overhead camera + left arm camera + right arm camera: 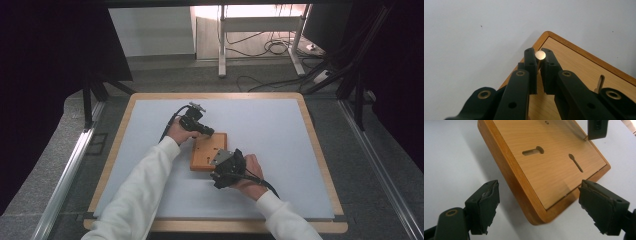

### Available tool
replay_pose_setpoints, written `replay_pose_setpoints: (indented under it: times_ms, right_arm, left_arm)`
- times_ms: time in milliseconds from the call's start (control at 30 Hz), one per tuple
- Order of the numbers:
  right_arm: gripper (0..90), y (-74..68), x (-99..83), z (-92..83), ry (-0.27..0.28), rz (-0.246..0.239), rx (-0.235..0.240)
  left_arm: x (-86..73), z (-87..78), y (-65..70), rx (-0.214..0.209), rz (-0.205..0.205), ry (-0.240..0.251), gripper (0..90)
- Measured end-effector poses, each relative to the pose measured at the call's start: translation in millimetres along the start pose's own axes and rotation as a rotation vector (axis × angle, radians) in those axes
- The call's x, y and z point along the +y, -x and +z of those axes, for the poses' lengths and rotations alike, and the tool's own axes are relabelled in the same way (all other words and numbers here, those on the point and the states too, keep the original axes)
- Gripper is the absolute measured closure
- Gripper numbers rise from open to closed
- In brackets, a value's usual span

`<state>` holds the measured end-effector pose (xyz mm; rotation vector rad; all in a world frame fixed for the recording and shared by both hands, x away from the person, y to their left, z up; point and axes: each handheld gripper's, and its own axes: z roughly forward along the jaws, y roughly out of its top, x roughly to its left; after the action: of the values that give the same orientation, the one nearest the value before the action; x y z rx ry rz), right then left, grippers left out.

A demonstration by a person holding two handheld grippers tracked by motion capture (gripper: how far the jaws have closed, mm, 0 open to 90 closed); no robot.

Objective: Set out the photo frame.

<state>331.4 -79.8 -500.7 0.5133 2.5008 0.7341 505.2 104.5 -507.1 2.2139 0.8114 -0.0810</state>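
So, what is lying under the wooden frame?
The wooden frame lies back side up on the pale grey table mat. Its back shows two keyhole slots. The front face is turned down and hidden, so anything beneath it cannot be seen.

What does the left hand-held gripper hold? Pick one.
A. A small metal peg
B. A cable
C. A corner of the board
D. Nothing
A: in the left gripper view the left hand-held gripper has its jaws closed on a small round-topped metal peg, above a corner of the wooden board.
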Motion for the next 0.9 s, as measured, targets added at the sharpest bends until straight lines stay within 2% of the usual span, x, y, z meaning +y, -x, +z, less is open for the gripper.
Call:
replay_pose_setpoints:
  times_ms: [233,367,433,633,733,900]
  right_arm:
    - [17.0,-4.2,4.8,8.8,-0.019,-0.035,-0.048]
    - [18.5,-4.9,6.3,11.7,-0.021,-0.039,-0.068]
    - [18.6,-4.0,6.9,12.5,-0.023,-0.034,-0.065]
    - [23.0,-6.6,8.6,11.6,-0.014,-0.066,-0.085]
    - [25.9,-6.2,10.0,9.7,-0.009,-0.072,-0.079]
    - [30.5,-7.8,12.7,7.1,-0.019,-0.111,-0.09]
  left_arm:
    - [0.8,0.0,-0.4,-0.004,-0.003,-0.006,84.1]
    - [0.6,0.1,0.2,0.0,-0.002,-0.005,84.0]
    - [0.6,0.0,-0.1,-0.001,-0.005,-0.005,84.1]
    - [0.6,0.1,-0.3,0.002,-0.014,-0.003,84.2]
    - [0.8,0.1,-0.6,0.002,-0.019,-0.001,84.3]
    - [1.0,0.2,0.1,0.01,-0.02,-0.002,84.3]
